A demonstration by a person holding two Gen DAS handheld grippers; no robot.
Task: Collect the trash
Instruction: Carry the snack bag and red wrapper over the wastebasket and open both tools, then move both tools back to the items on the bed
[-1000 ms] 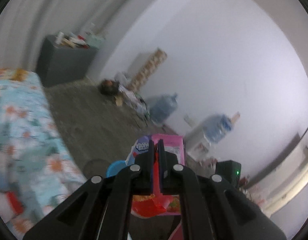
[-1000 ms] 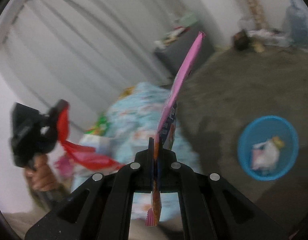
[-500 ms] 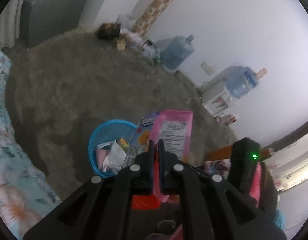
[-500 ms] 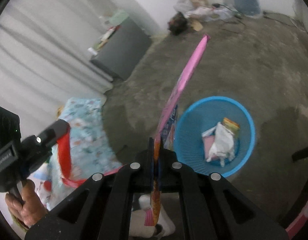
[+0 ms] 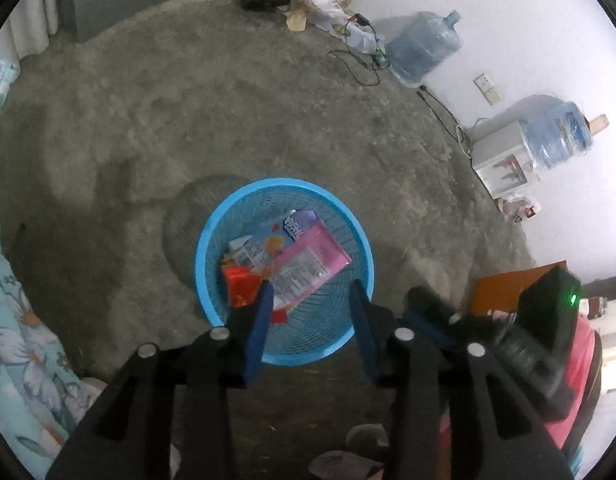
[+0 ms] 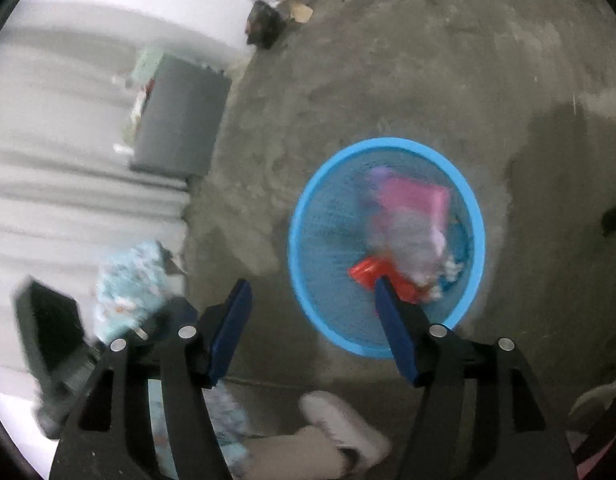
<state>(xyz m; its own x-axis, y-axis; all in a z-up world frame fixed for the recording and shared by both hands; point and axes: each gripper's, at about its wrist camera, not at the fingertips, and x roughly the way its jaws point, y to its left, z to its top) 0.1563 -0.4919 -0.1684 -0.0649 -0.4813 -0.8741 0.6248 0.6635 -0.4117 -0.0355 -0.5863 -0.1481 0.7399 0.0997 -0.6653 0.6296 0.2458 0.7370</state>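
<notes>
Wrappers (image 5: 308, 268) – now in blue basket (image 5: 211, 236) | both hand-held grippers (image 5: 310, 300) (image 6: 312, 292) – opening, empty, earlier clenched

My basket (image 5: 211, 240) bright blue mesh; inside, pink wrapper (image 5: 312, 266), red wrapper (image 5: 241, 286). Lower left, bedsheet (image 5: 23, 344) turquoise, white flowers. Floor (image 5: 227, 100) grey.

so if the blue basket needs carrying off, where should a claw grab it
Take the blue basket by its solid rim, from straight above, one finger inside the wall and one outside. It stands upright on the floor with the mouth open, and the mesh wall below looks thin. The near rim is the bare side; the pink wrapper and red wrapper lie lower inside.
</notes>
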